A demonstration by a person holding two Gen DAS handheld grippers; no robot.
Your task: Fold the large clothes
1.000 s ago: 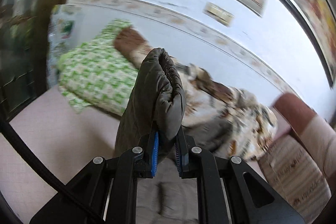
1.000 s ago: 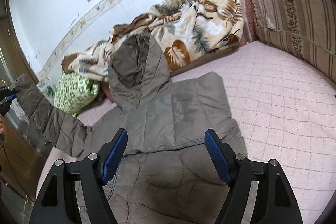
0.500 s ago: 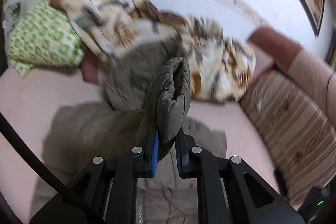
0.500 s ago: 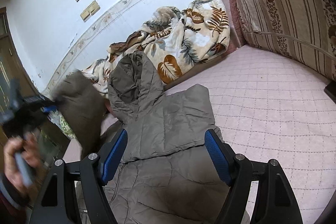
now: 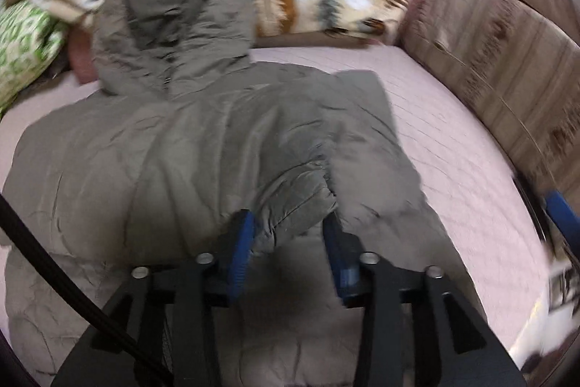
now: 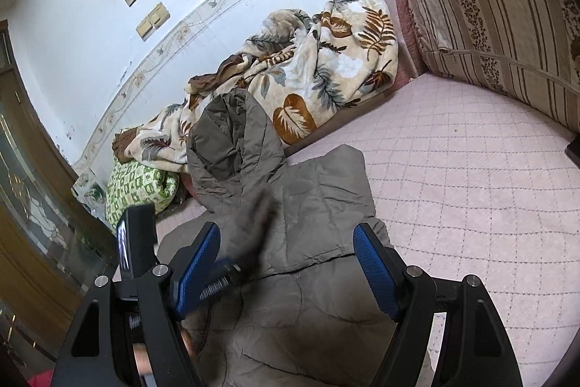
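Left gripper (image 5: pixel 288 240): your blue pads stand apart, the sleeve cuff (image 5: pixel 297 205) lying loosely between them, not pinched.
Right gripper (image 6: pixel 286 265): your jaws are spread wide, holding nothing, above the coat's body.
Sleeve: it lies folded across the chest of the padded olive-grey coat (image 5: pixel 203 147).
Coat: spread flat on the pink quilted mattress (image 6: pixel 471 169), hood (image 6: pixel 232 140) propped against the leaf-print blanket (image 6: pixel 319 68).
Beside: green patterned pillow (image 6: pixel 139 184) left of the hood; striped cushion (image 6: pixel 507 6) at the right.
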